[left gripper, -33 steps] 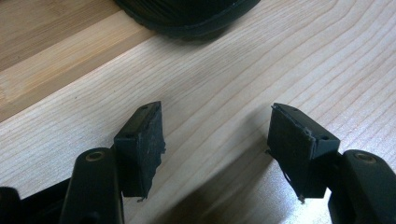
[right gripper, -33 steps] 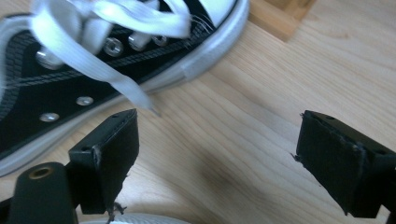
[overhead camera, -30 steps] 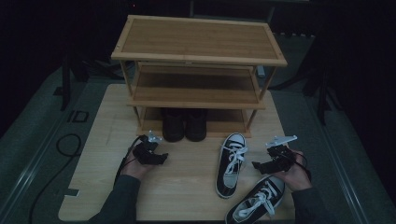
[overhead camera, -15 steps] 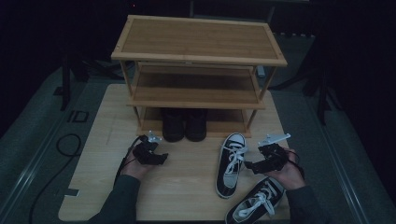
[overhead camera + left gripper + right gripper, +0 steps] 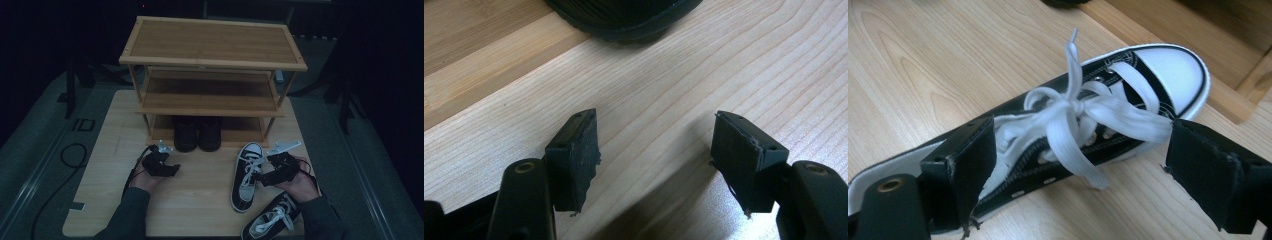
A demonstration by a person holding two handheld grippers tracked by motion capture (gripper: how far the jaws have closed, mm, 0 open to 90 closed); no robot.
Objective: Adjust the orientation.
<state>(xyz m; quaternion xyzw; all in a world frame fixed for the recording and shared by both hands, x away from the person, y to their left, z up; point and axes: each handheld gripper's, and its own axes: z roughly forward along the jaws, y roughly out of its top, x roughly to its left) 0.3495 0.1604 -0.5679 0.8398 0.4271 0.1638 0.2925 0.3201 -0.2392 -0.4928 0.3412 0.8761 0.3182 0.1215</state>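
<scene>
The left gripper (image 5: 161, 165) rested low on the pale wooden worktop (image 5: 200, 210) with its jaws spread and empty, a pair of black boots (image 5: 197, 134) under the three-tier bamboo shoe rack (image 5: 212, 60) just ahead of it. Further right, the black-and-white lace-up canvas sneaker (image 5: 246, 172) lay with its long axis pointing toe-first toward the rack. The right gripper (image 5: 278, 172), clearly the nearer one, hovered just beside it with jaws spread either side of the white laces (image 5: 1078, 117), the hand angled inward across the shoe.

I see a three-tier rack (image 5: 212, 65) at the back of the table (image 5: 200, 210). Two boots (image 5: 197, 134) stand side by side on its lowest shelf. Right of them, in front, lies one sneaker (image 5: 245, 177); another sneaker (image 5: 272, 222) lies nearer me.
</scene>
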